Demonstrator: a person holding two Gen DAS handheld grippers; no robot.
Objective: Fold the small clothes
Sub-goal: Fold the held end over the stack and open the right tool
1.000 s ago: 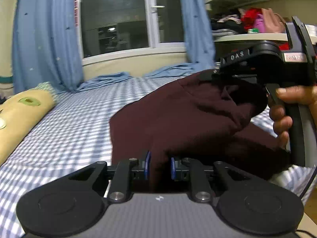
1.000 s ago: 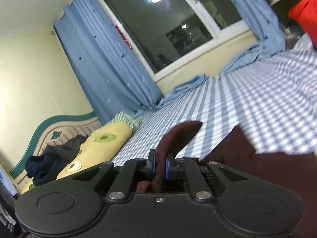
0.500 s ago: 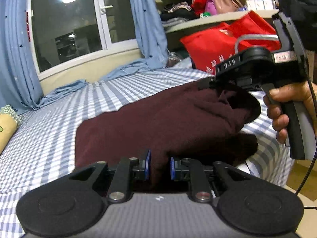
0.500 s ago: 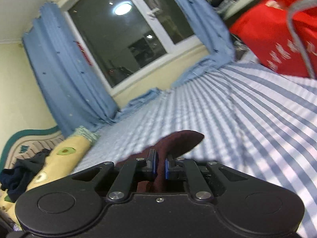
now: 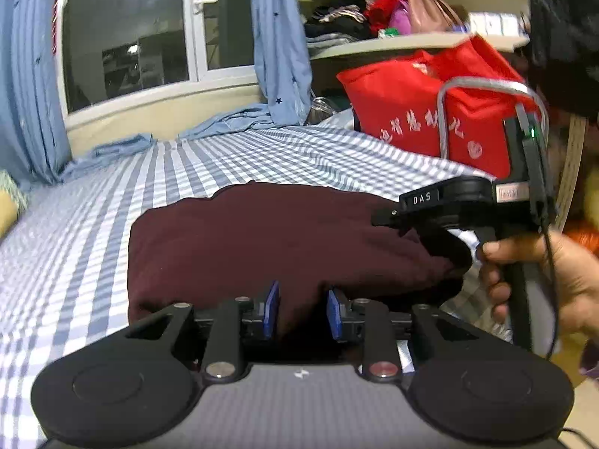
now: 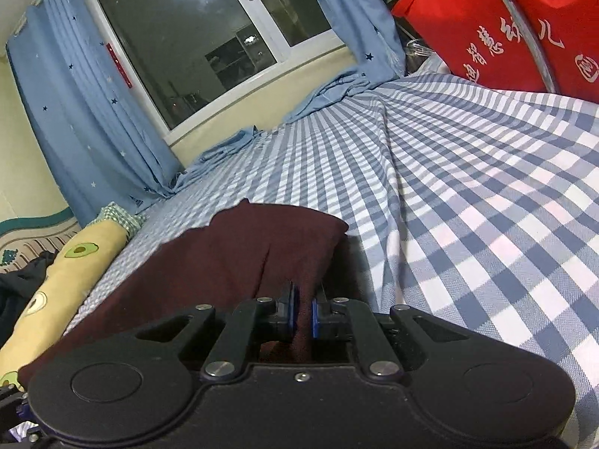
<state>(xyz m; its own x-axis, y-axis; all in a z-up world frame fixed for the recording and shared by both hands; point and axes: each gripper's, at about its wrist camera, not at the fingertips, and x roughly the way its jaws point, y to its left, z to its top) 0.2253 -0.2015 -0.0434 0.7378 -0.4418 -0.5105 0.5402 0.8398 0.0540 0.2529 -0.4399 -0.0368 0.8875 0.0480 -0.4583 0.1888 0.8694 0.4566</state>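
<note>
A dark maroon garment (image 5: 262, 239) lies in a low folded heap on the blue-checked bed sheet (image 5: 75, 262). My left gripper (image 5: 301, 312) sits at its near edge. Its jaws are opening, and a fold of the cloth still lies loosely between the blue pads (image 5: 271, 308). At the right of the left wrist view, a hand (image 5: 561, 280) holds my right gripper (image 5: 382, 220), which pinches the garment's right end. In the right wrist view the right gripper (image 6: 302, 314) is shut on a ridge of the maroon garment (image 6: 243, 254), which stretches away to the left.
A red bag (image 5: 411, 112) stands on the bed's far right, under a shelf (image 5: 374, 43) piled with clothes. Blue curtains (image 6: 93, 131) hang at the window and trail onto the bed. A yellow avocado-print pillow (image 6: 67, 273) and dark clothes (image 6: 15, 292) lie at the left.
Both grippers have come down and swung right with the garment, which was hanging bunched and now rests flat on the sheet. The left pads stand slightly wider apart.
</note>
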